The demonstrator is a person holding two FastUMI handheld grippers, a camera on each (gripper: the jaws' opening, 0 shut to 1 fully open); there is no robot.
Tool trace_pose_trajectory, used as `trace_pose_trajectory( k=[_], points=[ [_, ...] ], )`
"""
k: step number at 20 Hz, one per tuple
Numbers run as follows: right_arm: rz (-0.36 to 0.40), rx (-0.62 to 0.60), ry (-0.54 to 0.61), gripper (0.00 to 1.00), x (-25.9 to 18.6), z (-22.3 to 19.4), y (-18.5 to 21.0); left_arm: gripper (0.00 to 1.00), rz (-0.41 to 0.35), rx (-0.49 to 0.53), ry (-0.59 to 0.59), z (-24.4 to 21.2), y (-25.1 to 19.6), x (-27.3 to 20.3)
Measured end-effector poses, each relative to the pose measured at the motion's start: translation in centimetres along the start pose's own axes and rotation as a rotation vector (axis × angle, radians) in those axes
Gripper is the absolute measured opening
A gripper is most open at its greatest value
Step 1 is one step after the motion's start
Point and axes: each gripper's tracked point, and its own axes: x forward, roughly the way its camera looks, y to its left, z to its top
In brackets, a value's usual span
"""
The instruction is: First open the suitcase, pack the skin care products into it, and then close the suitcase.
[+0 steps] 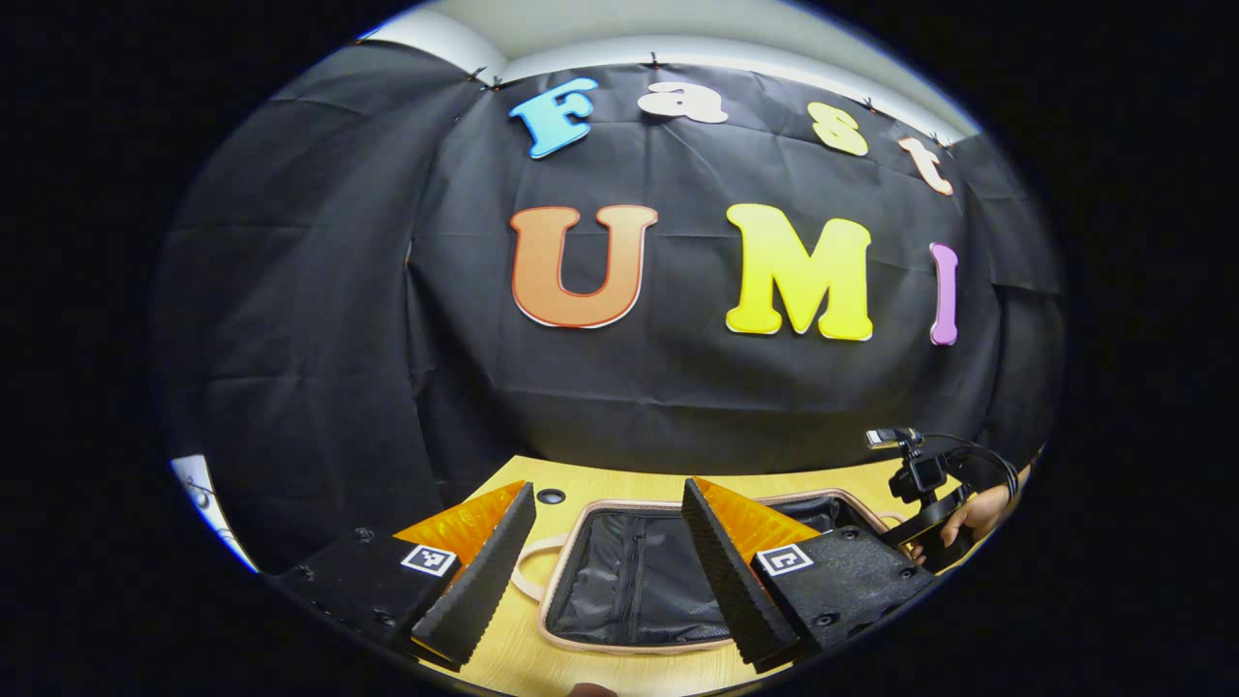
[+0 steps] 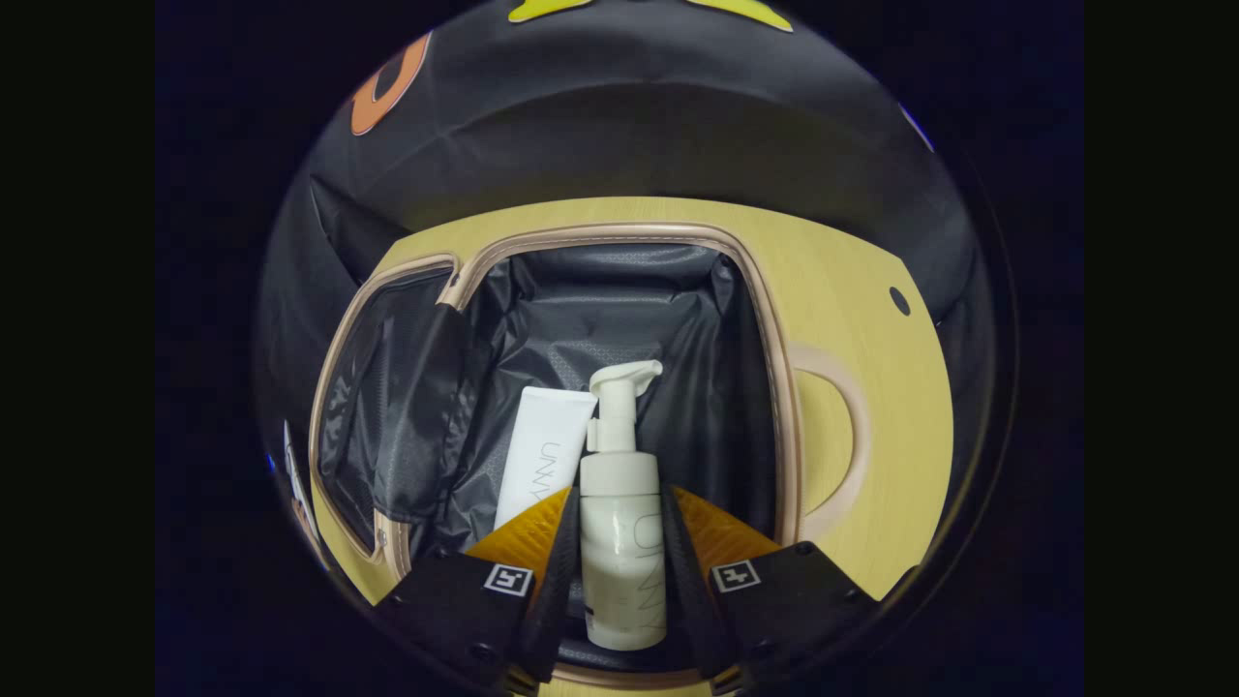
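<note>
An open suitcase [image 2: 619, 230] with a beige rim and black lining lies flat on the wooden table, its lid [image 2: 387, 416] folded out to the left. My right gripper [image 2: 619, 499] is shut on a white pump bottle [image 2: 619, 552] and holds it over the suitcase's near edge. A white tube [image 2: 542, 455] lies on the lining just left of the bottle. In the left gripper view, my left gripper [image 1: 608, 487] stands wide open and holds nothing, above the suitcase [image 1: 554, 590]. The right gripper [image 1: 929, 528], held by a hand [image 1: 978, 513], shows at the far right.
The suitcase handle [image 2: 852, 436] lies on the table [image 2: 871, 368] to the right of the case. A small round hole [image 2: 899, 300] is in the tabletop near the black cloth wall, which closes off the back.
</note>
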Motion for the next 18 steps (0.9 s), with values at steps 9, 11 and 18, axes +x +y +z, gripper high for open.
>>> trace_pose_trajectory(
  k=[9, 11, 18],
  points=[
    [0.087, 0.126, -0.104, 0.79, -7.1, 2.3, -0.8, 0.97, 0.032, -0.178, 0.11, -2.8, 6.1, 3.7],
    [0.08, 0.076, -0.204, 0.77, -11.3, 3.9, -1.7, 0.97, 0.037, -0.27, 0.156, -4.5, 7.4, 4.4],
    [0.005, 0.01, -0.64, 0.79, -31.0, 7.3, -6.0, 0.95, -0.011, -0.643, 0.298, -12.0, 7.6, 6.9]
  ],
)
